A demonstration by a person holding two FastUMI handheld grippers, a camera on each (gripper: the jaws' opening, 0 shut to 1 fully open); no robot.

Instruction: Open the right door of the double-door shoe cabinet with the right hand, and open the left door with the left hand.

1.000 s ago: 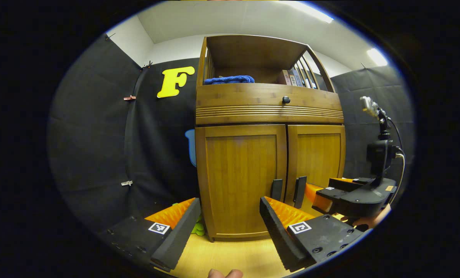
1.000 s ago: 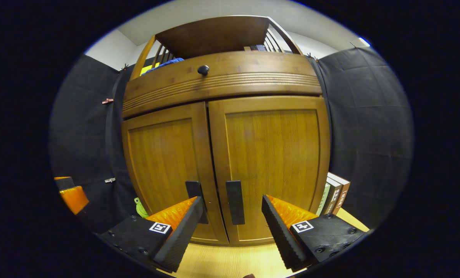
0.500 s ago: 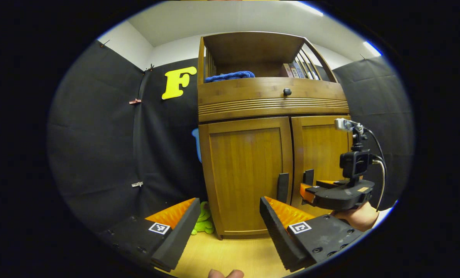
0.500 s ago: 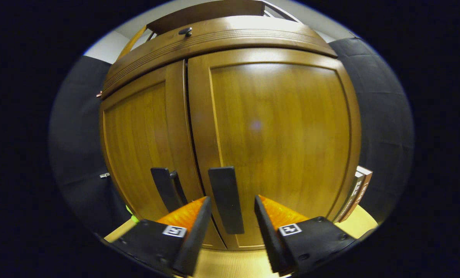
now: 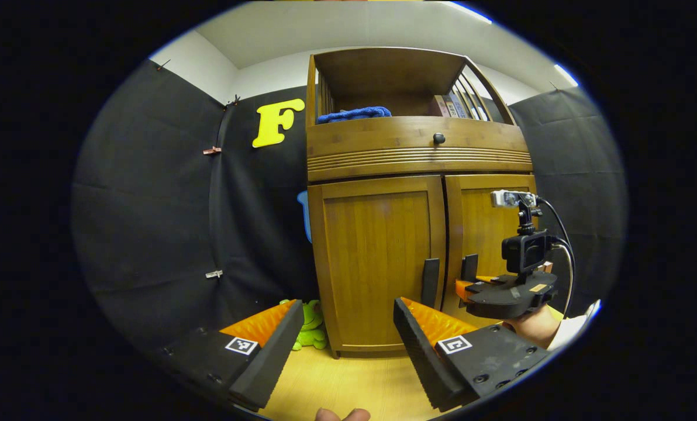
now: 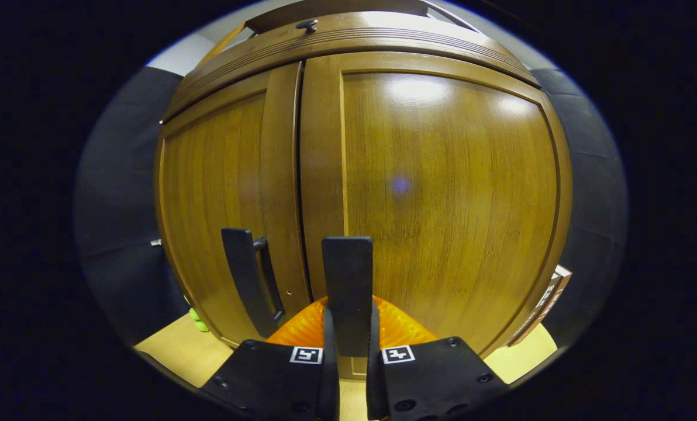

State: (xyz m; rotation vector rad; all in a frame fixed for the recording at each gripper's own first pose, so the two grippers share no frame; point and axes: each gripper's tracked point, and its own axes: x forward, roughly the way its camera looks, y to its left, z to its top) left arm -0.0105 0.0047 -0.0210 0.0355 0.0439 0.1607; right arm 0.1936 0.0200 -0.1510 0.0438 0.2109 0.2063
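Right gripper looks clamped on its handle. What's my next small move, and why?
Probably pull the right gripper straight back a little. Its fingers press both sides of the right door's handle, and the right door looks closed, flush with the left door.

Glossy wooden doors (image 6: 442, 193), matt handles (image 6: 347, 292)

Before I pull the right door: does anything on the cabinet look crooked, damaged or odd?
Nothing stands out. Both doors sit shut and flush, with an even seam between them. The right hand-held gripper is shut on the right door handle; the left door handle hangs straight.
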